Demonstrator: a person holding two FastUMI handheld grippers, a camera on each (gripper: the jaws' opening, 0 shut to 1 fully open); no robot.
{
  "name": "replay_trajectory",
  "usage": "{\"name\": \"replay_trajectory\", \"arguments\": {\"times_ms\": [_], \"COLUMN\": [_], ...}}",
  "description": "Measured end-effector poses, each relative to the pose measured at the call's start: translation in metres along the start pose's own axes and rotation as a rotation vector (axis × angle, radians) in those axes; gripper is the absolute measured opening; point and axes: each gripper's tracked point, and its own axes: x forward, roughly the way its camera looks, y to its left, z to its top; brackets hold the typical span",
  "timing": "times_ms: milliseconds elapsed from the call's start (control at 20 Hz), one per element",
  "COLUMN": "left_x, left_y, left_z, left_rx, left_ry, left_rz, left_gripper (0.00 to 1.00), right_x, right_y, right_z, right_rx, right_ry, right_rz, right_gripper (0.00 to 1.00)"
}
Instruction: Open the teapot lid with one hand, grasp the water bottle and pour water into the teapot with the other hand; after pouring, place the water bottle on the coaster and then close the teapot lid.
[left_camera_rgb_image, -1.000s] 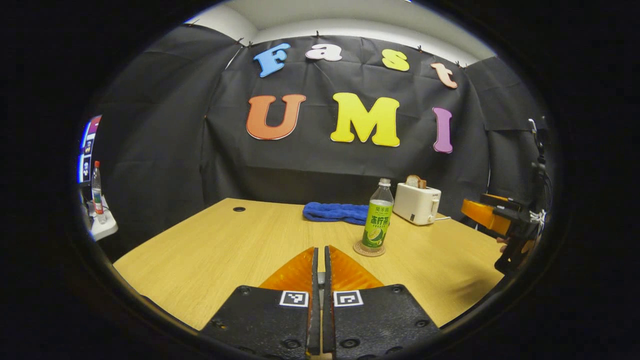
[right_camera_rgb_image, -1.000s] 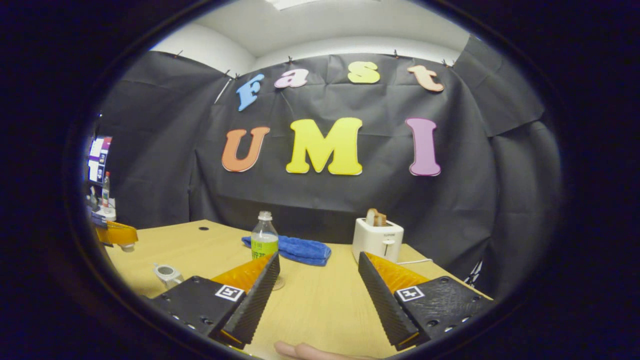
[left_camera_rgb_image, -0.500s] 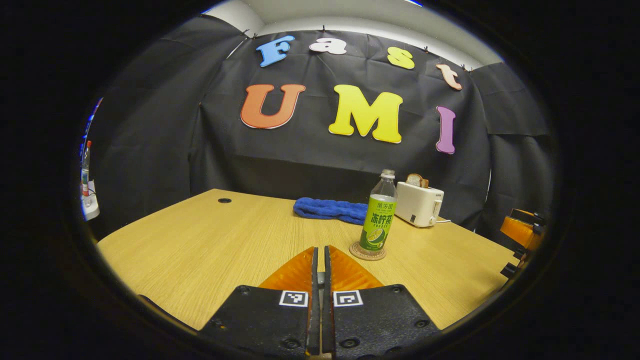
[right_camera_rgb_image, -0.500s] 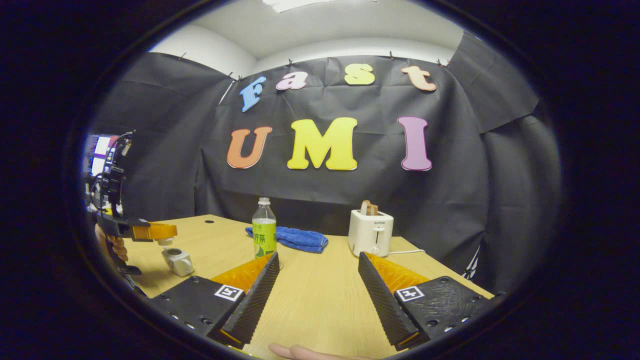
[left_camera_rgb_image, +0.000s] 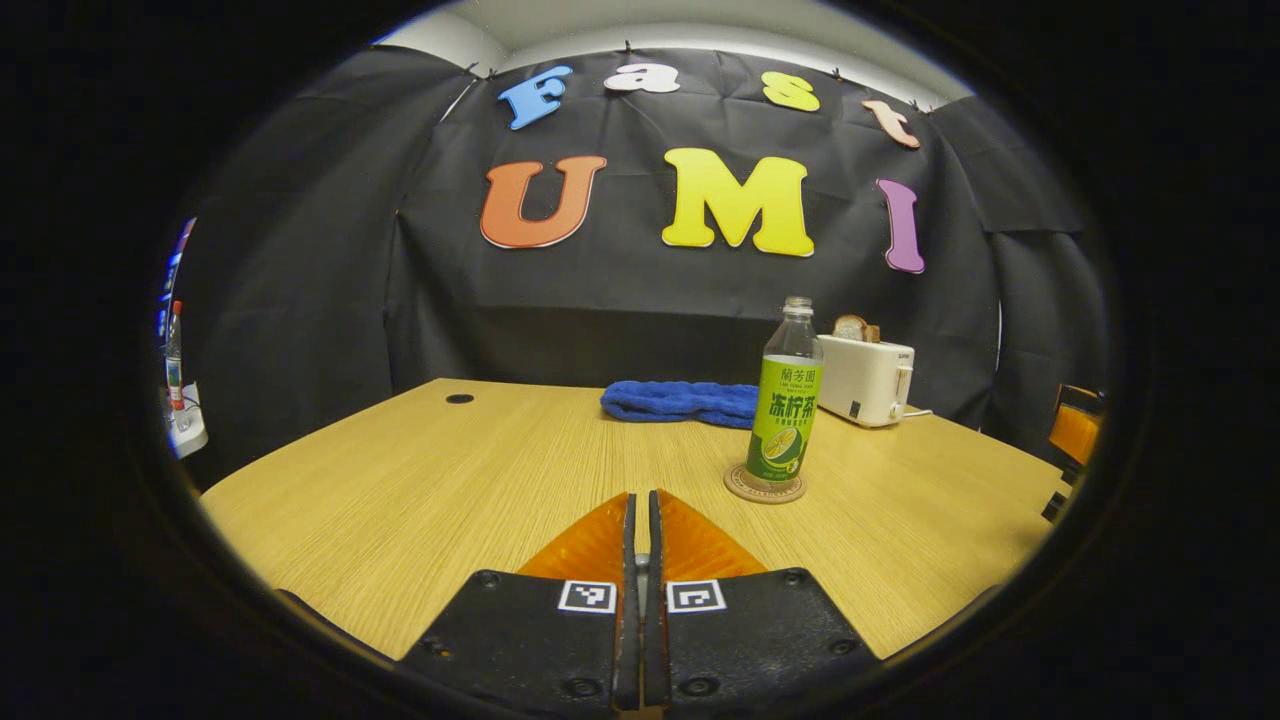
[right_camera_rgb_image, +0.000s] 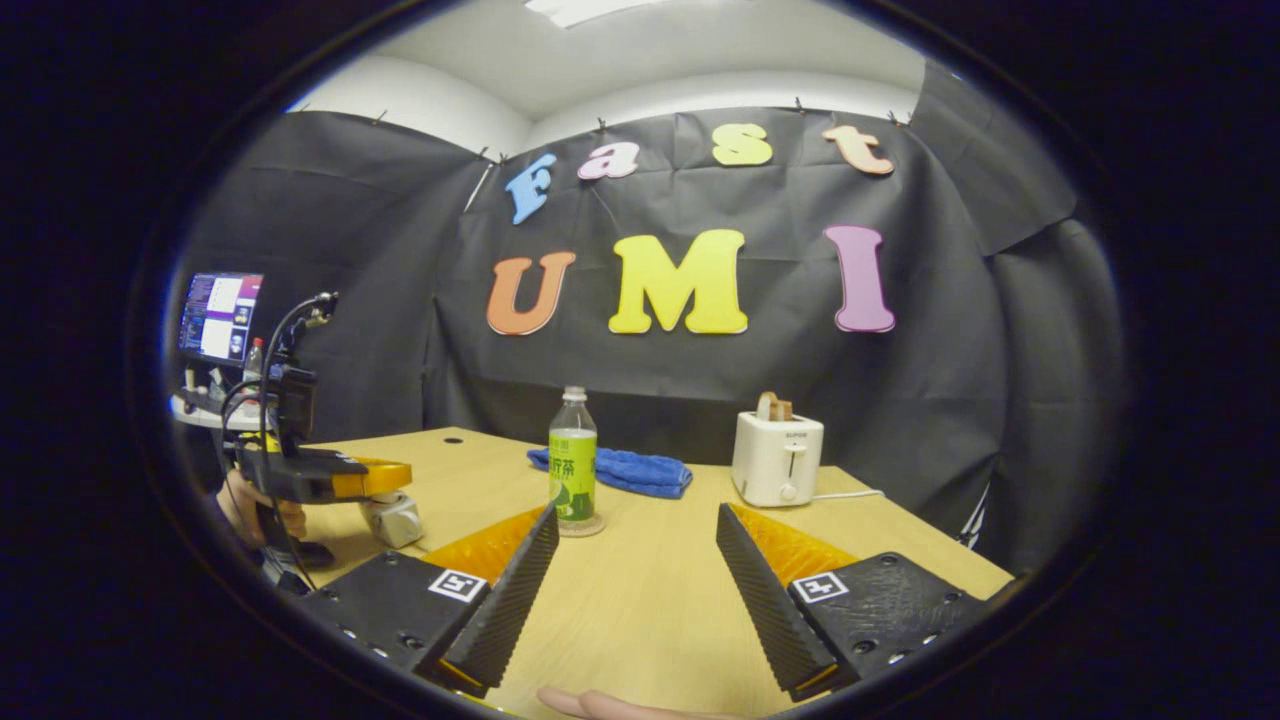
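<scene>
Bottle (left_camera_rgb_image: 787, 400) already on coaster (left_camera_rgb_image: 764, 486) — left gripper (right_camera_rgb_image: 385, 478) closed at teapot (right_camera_rgb_image: 394, 518), lid unclear; right gripper (right_camera_rgb_image: 637, 570) wide open, empty.

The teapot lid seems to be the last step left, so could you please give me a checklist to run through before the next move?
1. Water bottle stands upright on the coaster: ok.
2. Right gripper is open and apart from the bottle: ok.
3. Left gripper is directly over the teapot, as the right gripper view shows: ok.
4. Left gripper's fingers are shut: ok; whether they pinch the lid: cannot tell.
5. Lid is seated on the teapot: cannot tell, since the gripper covers the teapot's top.
</scene>
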Motion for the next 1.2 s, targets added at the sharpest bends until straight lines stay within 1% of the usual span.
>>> {"name": "replay_trajectory", "arguments": {"times_ms": [100,200,350,450,650,850,900,950,1000,1100,1200], "left_x": [0.003,0.004,0.006,0.006,0.002,-0.017,-0.024,-0.033,-0.042,-0.066,-0.087], "left_y": [-0.002,0.001,0.002,-0.002,-0.004,-0.019,-0.027,-0.034,-0.037,-0.047,-0.065], "left_z": [-0.007,-0.006,-0.005,-0.006,0.001,0.034,0.044,0.054,0.065,0.084,0.100], "left_rx": [0.010,0.048,0.062,0.061,0.074,0.085,0.095,0.106,0.111,0.105,0.088], "left_ry": [0.010,-0.005,0.002,0.010,0.042,0.004,-0.002,-0.010,-0.024,-0.037,-0.052], "left_rz": [-0.004,0.016,0.030,0.024,0.032,0.011,-0.004,-0.016,-0.020,-0.026,-0.047], "left_gripper": [0.04,0.05,0.05,0.07,0.16,0.34,0.44,0.52,0.73,0.99,0.99], "right_x": [0.000,-0.003,-0.005,-0.008,-0.016,-0.033,-0.037,-0.042,-0.050,-0.065,-0.081], "right_y": [-0.001,0.000,-0.001,-0.004,-0.010,-0.021,-0.024,-0.026,-0.025,-0.026,-0.027], "right_z": [-0.003,-0.003,-0.005,-0.003,0.006,0.017,0.022,0.028,0.032,0.045,0.059], "right_rx": [0.001,0.011,0.012,0.014,0.020,0.017,0.019,0.020,0.019,0.008,-0.005], "right_ry": [0.008,0.006,0.014,0.015,0.007,0.013,0.012,0.010,0.008,-0.002,-0.021], "right_rz": [-0.006,-0.003,-0.005,-0.013,-0.042,-0.091,-0.106,-0.113,-0.118,-0.124,-0.138], "right_gripper": [0.95,0.95,0.95,0.95,0.95,0.95,0.95,0.95,0.96,0.95,0.95]}}
